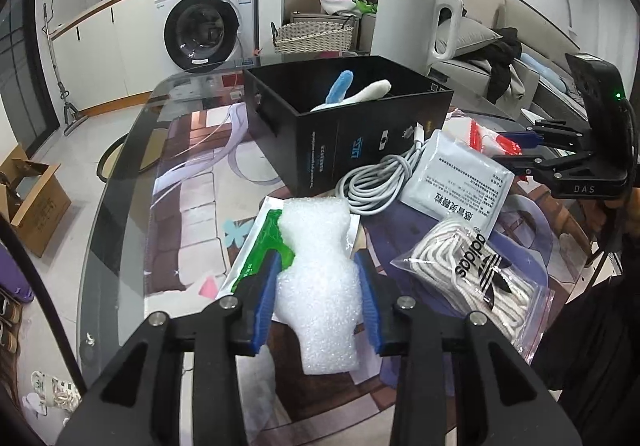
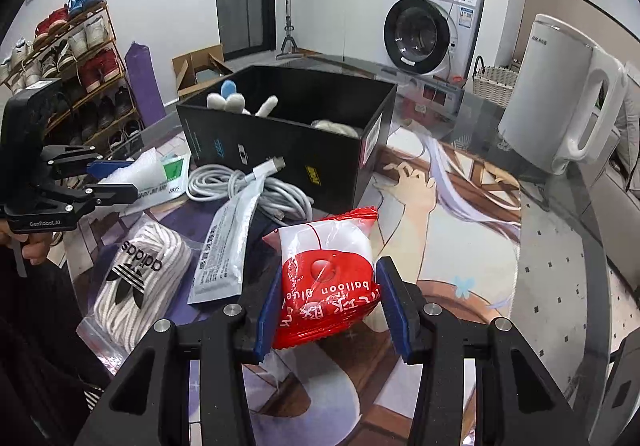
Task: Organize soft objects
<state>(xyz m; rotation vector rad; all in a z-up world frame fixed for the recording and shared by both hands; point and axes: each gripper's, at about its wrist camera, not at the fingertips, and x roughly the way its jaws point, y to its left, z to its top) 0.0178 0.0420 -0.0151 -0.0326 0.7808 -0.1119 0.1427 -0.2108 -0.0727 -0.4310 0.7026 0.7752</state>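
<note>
My left gripper (image 1: 318, 262) is shut on a white foam piece (image 1: 316, 230), its blue pads pinching the foam's waist just above a green-and-white packet (image 1: 260, 246). My right gripper (image 2: 330, 274) is shut on a red-and-white balloon glue packet (image 2: 328, 242), held over the table. Behind both stands an open black box (image 1: 360, 142) (image 2: 280, 150) with a blue-and-white plush toy (image 1: 348, 90) (image 2: 232, 98) inside. The right wrist view shows the left gripper (image 2: 130, 177) at the far left with the foam (image 2: 140, 170).
Between the grippers and the box lie a coiled white cable (image 1: 376, 182), a grey sachet (image 1: 460, 182) and a zip bag of white rope (image 1: 472, 274). A white kettle (image 2: 560, 94) stands at the right. The round glass table's edge (image 1: 120, 166) curves on the left.
</note>
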